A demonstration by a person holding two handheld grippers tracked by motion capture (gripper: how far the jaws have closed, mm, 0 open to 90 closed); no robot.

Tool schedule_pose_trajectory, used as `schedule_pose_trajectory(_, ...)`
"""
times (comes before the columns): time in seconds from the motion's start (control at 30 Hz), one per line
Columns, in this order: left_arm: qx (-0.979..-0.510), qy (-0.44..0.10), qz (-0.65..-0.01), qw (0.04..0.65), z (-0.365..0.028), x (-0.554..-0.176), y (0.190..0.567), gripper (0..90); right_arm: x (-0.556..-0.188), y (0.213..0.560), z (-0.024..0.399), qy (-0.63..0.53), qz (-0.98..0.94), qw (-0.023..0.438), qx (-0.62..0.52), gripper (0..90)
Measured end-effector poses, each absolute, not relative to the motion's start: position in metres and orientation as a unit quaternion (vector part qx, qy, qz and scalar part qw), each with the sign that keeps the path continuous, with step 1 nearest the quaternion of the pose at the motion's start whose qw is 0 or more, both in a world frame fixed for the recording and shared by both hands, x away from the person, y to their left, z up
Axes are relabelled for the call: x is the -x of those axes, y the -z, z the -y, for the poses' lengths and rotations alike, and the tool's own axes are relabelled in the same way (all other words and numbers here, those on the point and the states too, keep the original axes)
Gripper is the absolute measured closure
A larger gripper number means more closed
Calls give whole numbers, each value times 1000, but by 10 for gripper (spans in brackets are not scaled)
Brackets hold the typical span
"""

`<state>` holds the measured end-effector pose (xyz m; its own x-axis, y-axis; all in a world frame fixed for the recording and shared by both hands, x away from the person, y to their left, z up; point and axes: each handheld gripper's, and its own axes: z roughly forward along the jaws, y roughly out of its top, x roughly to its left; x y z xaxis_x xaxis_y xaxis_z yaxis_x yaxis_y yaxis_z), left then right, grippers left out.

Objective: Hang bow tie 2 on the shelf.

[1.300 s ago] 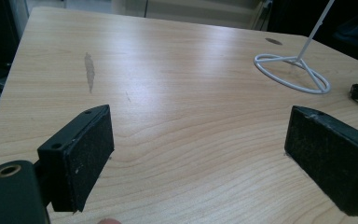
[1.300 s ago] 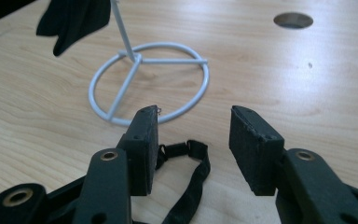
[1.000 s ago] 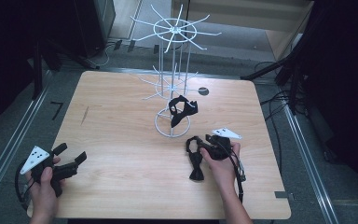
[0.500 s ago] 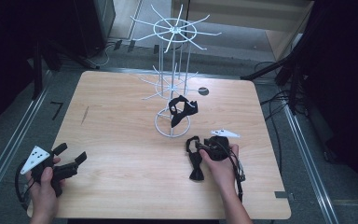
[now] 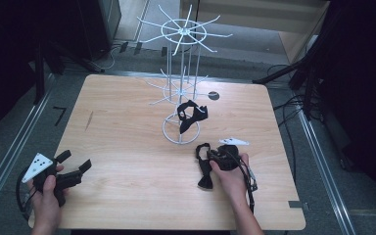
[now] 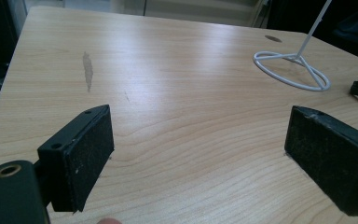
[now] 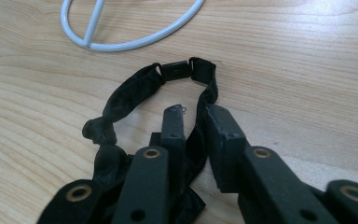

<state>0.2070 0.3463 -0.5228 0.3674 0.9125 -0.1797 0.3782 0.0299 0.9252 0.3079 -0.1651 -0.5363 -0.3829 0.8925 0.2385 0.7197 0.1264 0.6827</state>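
Right gripper [image 7: 193, 116] has just been closing on the strap of the bow tie [image 5: 204, 164], which lies on the table [image 5: 127, 147] just near of the rack [image 5: 181, 129] base. The strap loop runs away from the jaws toward the rack. Left gripper [image 6: 196, 158] stands wide and empty, well apart at near left.

Two black bow ties [image 5: 204, 166], one white wire rack [image 5: 181, 88], one wooden table [image 5: 127, 147], two grippers [image 5: 61, 171]
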Motion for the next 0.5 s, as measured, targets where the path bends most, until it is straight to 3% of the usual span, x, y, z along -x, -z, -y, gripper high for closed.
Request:
schedule_pose_trajectory(0.17, -647, -259, -499, 515, -346, -207, 523, 84, -308, 537, 169, -377, -738, 110, -548, 891)
schedule_pose_trajectory(0.5, -649, -259, -499, 513, -346, -207, 523, 84, -307, 529, 172, -413, -717, 121, -548, 900)
